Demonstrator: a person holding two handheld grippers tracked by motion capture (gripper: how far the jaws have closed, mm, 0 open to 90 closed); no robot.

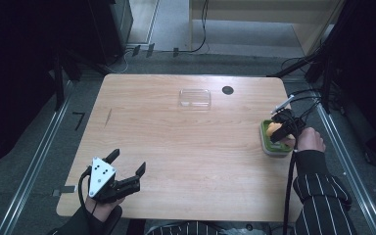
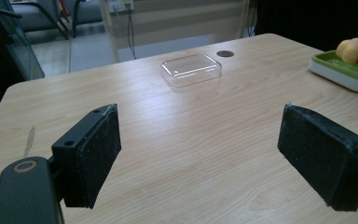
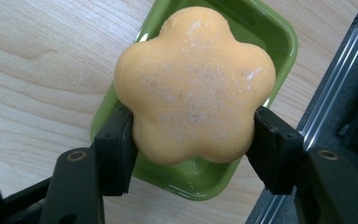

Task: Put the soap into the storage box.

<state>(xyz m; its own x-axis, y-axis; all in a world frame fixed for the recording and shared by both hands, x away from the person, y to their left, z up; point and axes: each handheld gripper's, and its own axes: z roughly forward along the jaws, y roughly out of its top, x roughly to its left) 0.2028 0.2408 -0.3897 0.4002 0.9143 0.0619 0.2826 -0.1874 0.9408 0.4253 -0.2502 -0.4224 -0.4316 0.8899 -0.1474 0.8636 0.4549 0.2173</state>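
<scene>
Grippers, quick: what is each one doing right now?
Left gripper: open, holding nothing.
Right gripper: closed on the orange flower-shaped soap, over the green dish.

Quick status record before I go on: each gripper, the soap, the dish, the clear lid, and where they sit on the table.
left gripper: open, empty, near the table's front left edge
right gripper: shut on soap, over the dish
soap: orange, flower-shaped, clamped between the jaws
dish: green, at the table's right edge; whether the soap touches it, cannot tell
lid: clear, rectangular, at the far middle of the table, apart from both grippers
</scene>
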